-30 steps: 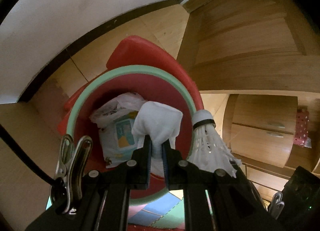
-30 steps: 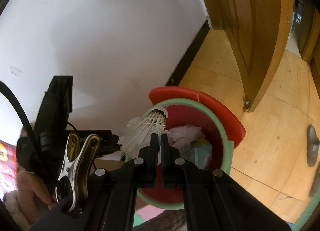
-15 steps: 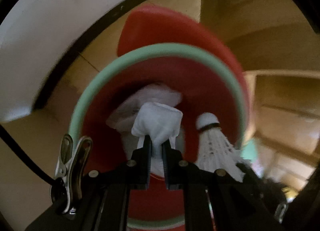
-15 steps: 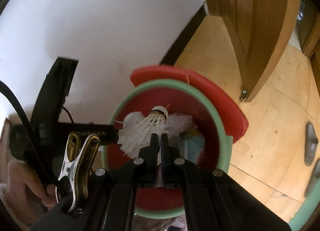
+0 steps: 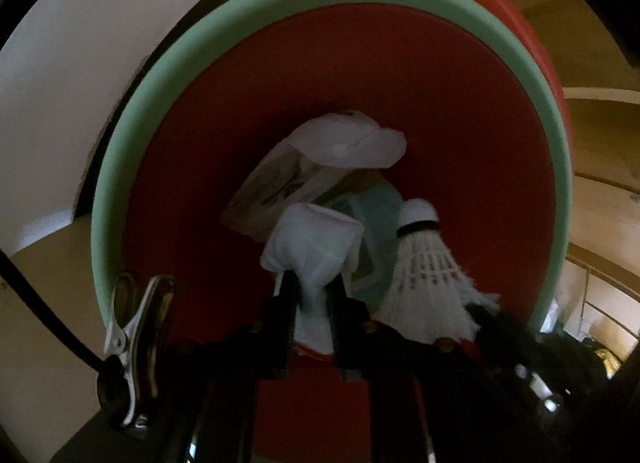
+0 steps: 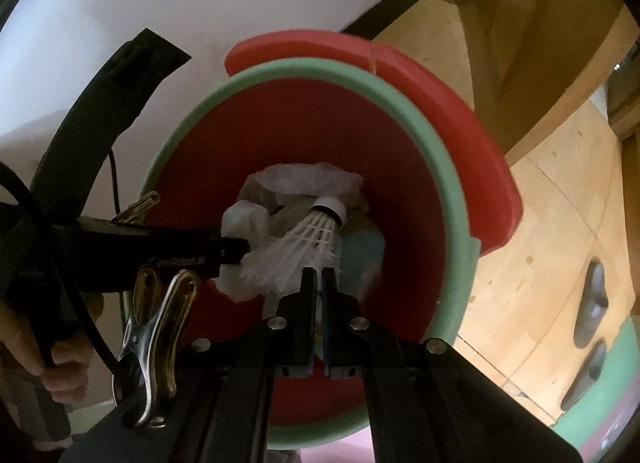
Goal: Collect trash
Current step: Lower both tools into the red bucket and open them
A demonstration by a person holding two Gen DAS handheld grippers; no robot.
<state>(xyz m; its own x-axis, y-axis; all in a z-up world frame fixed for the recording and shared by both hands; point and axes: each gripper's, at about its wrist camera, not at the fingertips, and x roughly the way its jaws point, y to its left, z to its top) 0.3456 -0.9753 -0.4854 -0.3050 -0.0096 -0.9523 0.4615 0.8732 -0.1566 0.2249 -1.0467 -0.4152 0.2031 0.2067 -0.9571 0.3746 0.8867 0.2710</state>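
Note:
A red trash bin with a green rim [image 5: 120,167] [image 6: 452,199] fills both views, with plastic bags and wrappers [image 5: 340,151] [image 6: 308,179] at its bottom. My left gripper [image 5: 314,287] is shut on a white crumpled tissue [image 5: 312,239], held inside the bin's mouth; the tissue also shows in the right wrist view [image 6: 246,221]. My right gripper [image 6: 319,275] is shut on the feathers of a white shuttlecock [image 6: 308,239], also over the bin's opening. The shuttlecock shows at the right of the left wrist view [image 5: 428,271].
The bin's red lid [image 6: 460,103] stands open behind the rim. A white wall [image 6: 200,3] is behind the bin. Wooden floor [image 6: 540,223] and a wooden door [image 6: 520,23] lie to the right. Dark slippers [image 6: 596,291] lie on the floor.
Both grippers have moved forward and down toward the bin, which now fills the views. Tissue and shuttlecock are still held.

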